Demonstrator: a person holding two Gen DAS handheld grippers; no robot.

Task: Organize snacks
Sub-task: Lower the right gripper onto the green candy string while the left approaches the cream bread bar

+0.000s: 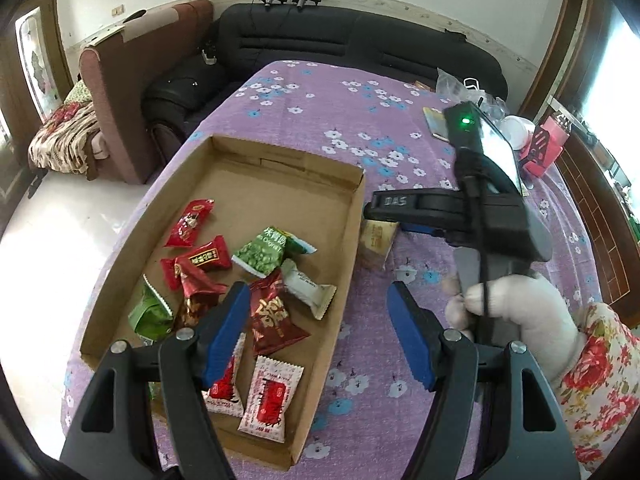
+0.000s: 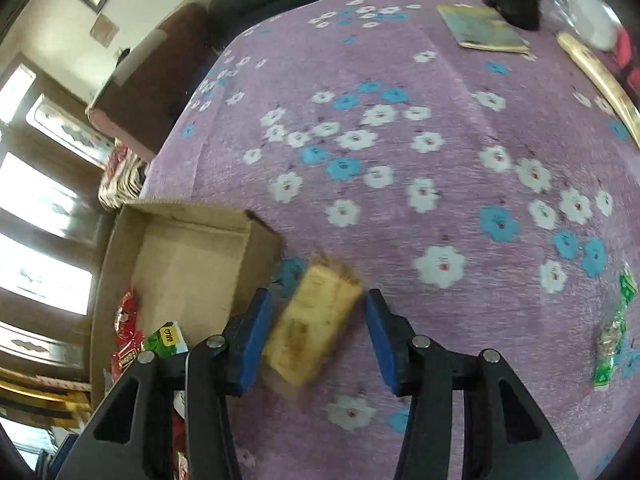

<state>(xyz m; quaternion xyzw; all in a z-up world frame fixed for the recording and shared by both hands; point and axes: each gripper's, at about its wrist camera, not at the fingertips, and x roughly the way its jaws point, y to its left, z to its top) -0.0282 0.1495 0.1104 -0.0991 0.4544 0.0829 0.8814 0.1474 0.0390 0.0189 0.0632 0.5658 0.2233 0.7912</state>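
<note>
Right gripper [image 2: 318, 338] fingers apart around yellow snack pack [image 2: 316, 322] lying on table [image 2: 440, 140] just beside cardboard box [image 1: 256, 184]; left gripper [image 1: 316, 328] fingers apart over box's wrapped snacks [image 1: 260, 256]; green packet [image 2: 612, 328] shows only in right view.

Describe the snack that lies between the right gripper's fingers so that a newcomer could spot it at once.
Start at the cardboard tray on the purple flowered tablecloth. Just outside the tray's near corner, on the cloth, lies a pale yellow rectangular packet, framed by the open right gripper. Unlike the red, green and white snacks, it is outside the tray.
</note>
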